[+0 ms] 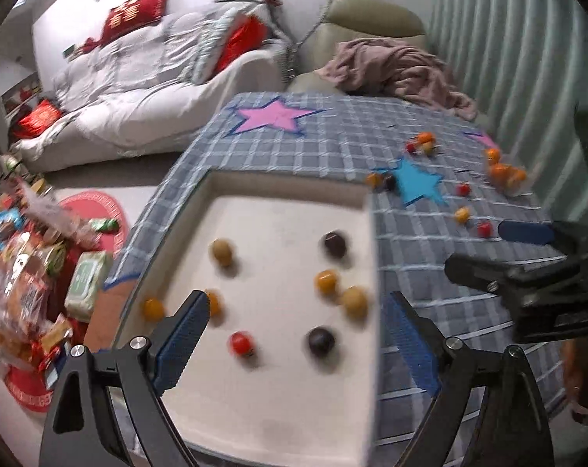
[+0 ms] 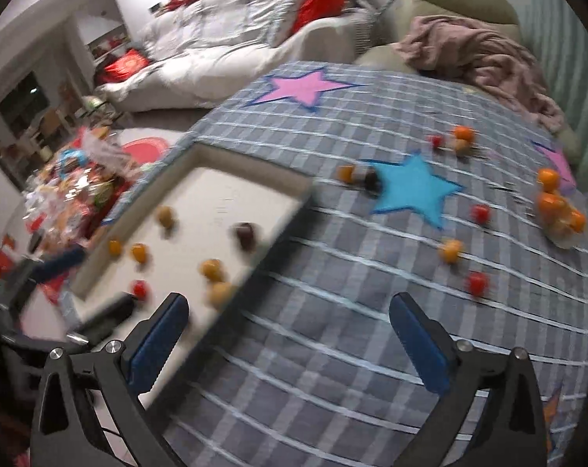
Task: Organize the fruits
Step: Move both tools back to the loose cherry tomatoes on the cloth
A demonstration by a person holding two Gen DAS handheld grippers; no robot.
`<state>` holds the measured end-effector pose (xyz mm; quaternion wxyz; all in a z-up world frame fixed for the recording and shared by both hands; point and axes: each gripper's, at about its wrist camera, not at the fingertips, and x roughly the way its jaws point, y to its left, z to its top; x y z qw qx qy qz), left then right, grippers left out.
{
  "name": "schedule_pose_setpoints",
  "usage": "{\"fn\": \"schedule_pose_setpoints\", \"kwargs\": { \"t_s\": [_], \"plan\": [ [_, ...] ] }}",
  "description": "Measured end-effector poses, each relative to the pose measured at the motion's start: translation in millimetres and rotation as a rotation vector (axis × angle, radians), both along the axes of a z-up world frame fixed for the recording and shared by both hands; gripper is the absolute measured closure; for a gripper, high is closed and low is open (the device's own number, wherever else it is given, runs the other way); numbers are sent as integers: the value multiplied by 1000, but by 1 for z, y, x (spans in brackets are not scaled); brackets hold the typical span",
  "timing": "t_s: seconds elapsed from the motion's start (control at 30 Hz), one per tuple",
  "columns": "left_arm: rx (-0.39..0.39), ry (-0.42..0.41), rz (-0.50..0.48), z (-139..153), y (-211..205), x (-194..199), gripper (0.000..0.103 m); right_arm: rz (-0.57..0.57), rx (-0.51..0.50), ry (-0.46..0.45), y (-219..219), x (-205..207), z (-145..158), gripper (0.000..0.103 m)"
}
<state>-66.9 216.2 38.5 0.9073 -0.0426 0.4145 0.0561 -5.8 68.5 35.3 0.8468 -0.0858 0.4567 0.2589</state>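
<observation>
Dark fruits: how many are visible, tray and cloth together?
3 dark fruits. Two in the white tray: one far right, one at the front. The third sits on the cloth by the blue star. Blur may hide others.

Left gripper (image 1: 295, 329): two black angular finger arms with triangular cut-outs, each carrying a blue pad with a fine dotted texture on its inner face. A round silver screw head sits at each arm joint, two per side. In the left wrist view, the right gripper (image 1: 492, 245) appears to the right of the white tray (image 1: 290, 183): black body, a small silver screw, one flat blue pad. The right gripper seen from its own camera is of identical build: black arms, blue textured pads (image 2: 420, 346), silver screws. Images are motion-blurred; finer markings not legible.
</observation>
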Motion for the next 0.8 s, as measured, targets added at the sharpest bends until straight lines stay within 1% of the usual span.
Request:
{"fn": "schedule_pose_setpoints", "kwargs": {
  "t_s": [0.1, 0.17, 0.23, 0.3, 0.37, 0.43, 0.53, 0.63, 0.67, 0.73, 0.77, 0.8],
  "plan": [
    [-1, -11, -46, 11, -24, 15, 12, -79, -16, 3, -36, 11, -6, 0],
    [17, -12, -81, 13, -45, 29, 12, -141, -24, 8, -60, 20, -13, 0],
    [47, -6, -107, 10, -65, 43, 12, -195, -28, 15, -80, 28, -23, 0],
    [66, 17, -129, 0, -83, 59, 12, -231, -35, 15, -94, 35, -31, 0],
    [68, 44, -142, -11, -97, 75, 12, -245, -40, 15, -102, 40, -39, 0],
    [90, 56, -150, -22, -110, 89, 12, -250, -42, 8, -106, 46, -45, 0],
    [130, 78, -156, -35, -121, 102, 12, -257, -73, -23, -106, 55, -53, 1],
    [132, 90, -156, -44, -123, 111, 12, -255, -73, -23, -106, 67, -62, 3],
    [143, 93, -159, -47, -124, 114, 12, -249, -72, -22, -105, 70, -65, 5],
    [169, 98, -167, -53, -127, 118, 12, -230, -74, -36, -103, 74, -67, 14],
    [183, 99, -172, -56, -128, 120, 12, -222, -77, -41, -102, 74, -68, 22],
    [187, 99, -175, -58, -129, 122, 12, -206, -82, -49, -99, 75, -69, 26]
  ]
}}
